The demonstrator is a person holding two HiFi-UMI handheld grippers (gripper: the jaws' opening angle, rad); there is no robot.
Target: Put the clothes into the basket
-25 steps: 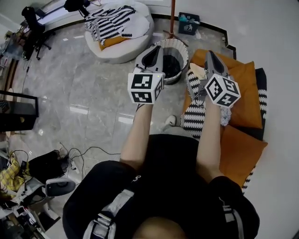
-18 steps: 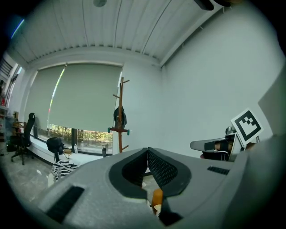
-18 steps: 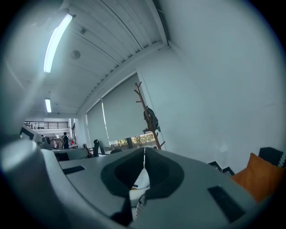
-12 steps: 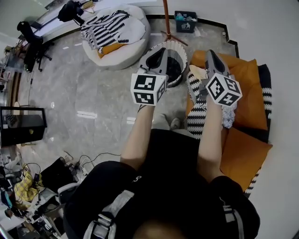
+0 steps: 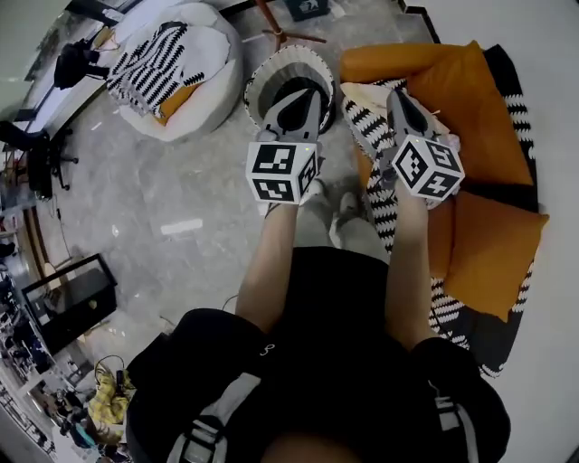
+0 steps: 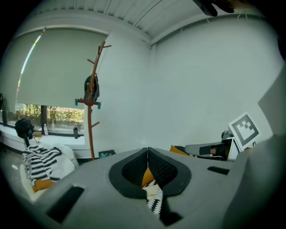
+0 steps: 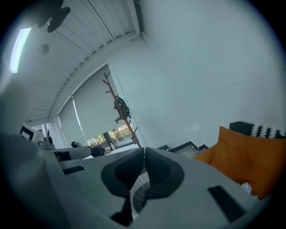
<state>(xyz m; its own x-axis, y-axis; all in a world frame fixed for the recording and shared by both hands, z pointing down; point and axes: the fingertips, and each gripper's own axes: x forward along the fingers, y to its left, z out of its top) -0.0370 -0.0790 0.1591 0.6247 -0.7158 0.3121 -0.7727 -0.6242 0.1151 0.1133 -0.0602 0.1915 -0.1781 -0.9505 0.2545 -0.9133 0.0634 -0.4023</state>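
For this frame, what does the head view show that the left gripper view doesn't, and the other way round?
Only the head view: the striped basket, the person's forearms and black top. Only the left gripper view: the window, its roller blind, the ceiling and the upper branches of the coat stand. Both: the white beanbag with the zigzag-patterned cloth on it, the orange cushion, and the right hand-held gripper.

Bright window daylight, strong fisheye distortion
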